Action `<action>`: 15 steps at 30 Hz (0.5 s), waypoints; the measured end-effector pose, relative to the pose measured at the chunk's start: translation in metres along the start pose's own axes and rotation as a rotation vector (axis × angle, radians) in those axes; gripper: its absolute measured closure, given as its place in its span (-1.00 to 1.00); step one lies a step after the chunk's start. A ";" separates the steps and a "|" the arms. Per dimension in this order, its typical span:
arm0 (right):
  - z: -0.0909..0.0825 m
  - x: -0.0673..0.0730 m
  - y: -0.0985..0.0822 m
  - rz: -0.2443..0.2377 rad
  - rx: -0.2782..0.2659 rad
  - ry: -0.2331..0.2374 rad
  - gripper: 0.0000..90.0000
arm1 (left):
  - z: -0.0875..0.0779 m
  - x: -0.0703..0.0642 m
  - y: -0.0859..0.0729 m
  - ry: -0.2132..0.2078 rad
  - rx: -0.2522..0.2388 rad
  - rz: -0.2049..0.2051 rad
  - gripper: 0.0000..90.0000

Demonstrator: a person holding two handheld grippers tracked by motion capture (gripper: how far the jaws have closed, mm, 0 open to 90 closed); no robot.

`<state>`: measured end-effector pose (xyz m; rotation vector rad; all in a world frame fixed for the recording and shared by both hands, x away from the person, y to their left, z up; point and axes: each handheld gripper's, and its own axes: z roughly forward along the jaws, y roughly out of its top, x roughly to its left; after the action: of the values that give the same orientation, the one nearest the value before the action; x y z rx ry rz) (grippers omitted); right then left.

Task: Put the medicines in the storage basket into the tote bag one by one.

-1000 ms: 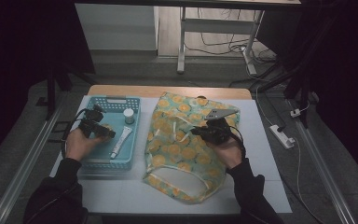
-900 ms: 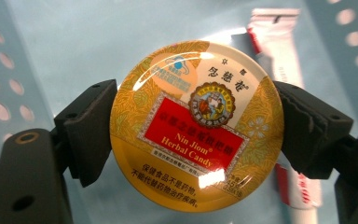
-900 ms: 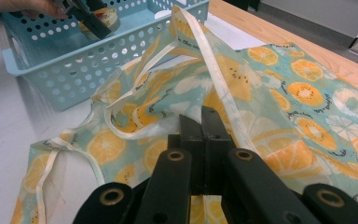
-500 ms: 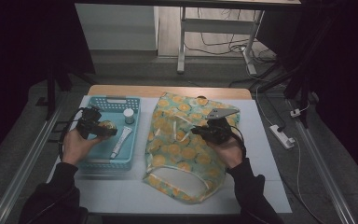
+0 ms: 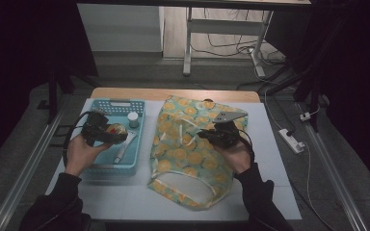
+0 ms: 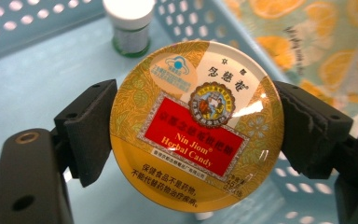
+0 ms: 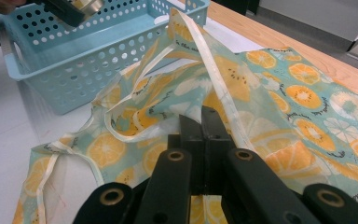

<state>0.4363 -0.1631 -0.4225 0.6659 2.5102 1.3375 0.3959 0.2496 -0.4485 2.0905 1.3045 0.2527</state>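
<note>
Room dim, edges black. Table (image 5: 279, 144) has white top with wood strip (image 5: 173, 94) along far edge. Grey floor (image 5: 24, 144) around it. Metal rail (image 5: 21, 180) runs outward of the left gripper, another rail (image 5: 339, 185) outward of the right. Power strip (image 5: 291, 140) on floor well beyond the right gripper. White desk leg (image 5: 188, 43) and loose cables (image 5: 231, 48) far ahead. Pale panel (image 5: 120, 24) stands at back.

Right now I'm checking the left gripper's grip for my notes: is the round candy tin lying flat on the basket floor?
No, the candy tin is clamped between the left gripper pads, above the blue basket floor.
</note>
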 end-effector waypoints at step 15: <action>0.000 0.001 0.000 -0.004 -0.005 0.000 1.00 | -0.004 -0.055 0.001 -0.114 -0.049 0.116 -0.55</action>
<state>0.4356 -0.1629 -0.4225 0.6589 2.5062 1.3420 0.3680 0.2044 -0.4352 2.1097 1.1018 0.2107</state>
